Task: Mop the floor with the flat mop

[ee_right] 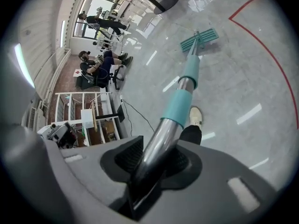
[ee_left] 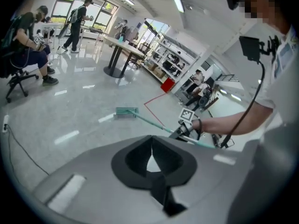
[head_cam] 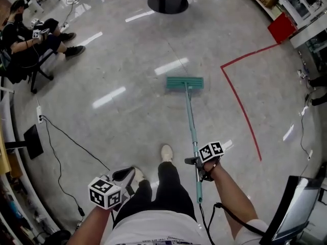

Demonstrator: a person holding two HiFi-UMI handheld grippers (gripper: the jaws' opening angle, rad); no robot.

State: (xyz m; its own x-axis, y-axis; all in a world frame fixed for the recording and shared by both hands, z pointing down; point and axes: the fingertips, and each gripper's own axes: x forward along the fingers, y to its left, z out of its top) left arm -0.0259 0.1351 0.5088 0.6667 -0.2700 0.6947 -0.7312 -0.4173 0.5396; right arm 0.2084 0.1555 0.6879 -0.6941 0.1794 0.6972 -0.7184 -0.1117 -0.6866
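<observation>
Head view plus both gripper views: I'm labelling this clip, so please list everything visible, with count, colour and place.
flat mop: one, teal head, teal and silver handle; head flat on the floor ahead
floor: one, glossy grey, all around
tape line: one, red, on the floor right of the mop
box: one, red, far right
table base: one, black, round, far ahead
seated person: one, dark clothes, far left
power strip: one, white, on the floor at left
shoes: two, pale, below the mop handle
left gripper: one, grey, jaws together, empty
right gripper: one, grey, clamped on the mop handle
</observation>
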